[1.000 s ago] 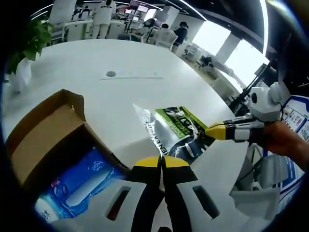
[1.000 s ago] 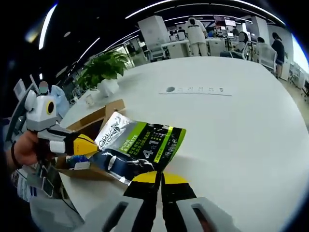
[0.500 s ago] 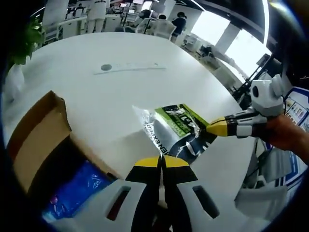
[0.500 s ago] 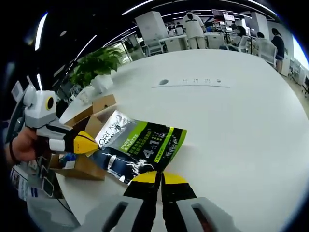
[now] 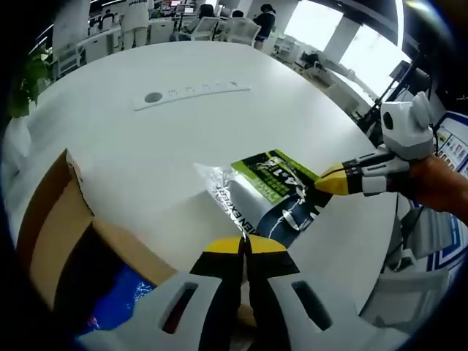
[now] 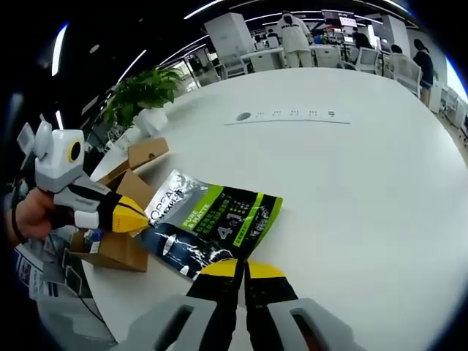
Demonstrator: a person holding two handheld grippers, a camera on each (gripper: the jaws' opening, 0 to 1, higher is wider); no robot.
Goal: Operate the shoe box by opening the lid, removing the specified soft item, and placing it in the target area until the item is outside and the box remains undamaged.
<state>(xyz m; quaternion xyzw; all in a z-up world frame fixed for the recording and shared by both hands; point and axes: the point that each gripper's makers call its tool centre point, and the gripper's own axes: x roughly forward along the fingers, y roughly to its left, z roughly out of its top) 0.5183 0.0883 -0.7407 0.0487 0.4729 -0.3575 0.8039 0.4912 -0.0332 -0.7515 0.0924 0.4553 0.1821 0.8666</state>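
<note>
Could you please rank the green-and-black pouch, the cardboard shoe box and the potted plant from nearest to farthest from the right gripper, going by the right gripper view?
1. Green-and-black pouch: pinched in the right gripper jaws.
2. Cardboard shoe box: left, behind the pouch.
3. Potted plant: far upper left, at the table edge.

Pouch out of the open shoe box

We see the brown cardboard shoe box (image 5: 55, 234) standing open on the white bench (image 5: 183, 139), something blue inside it. The soft pouch (image 5: 267, 196), silver, green and dark with white lettering, is outside the box to its right, spread flat above the bench.
</note>
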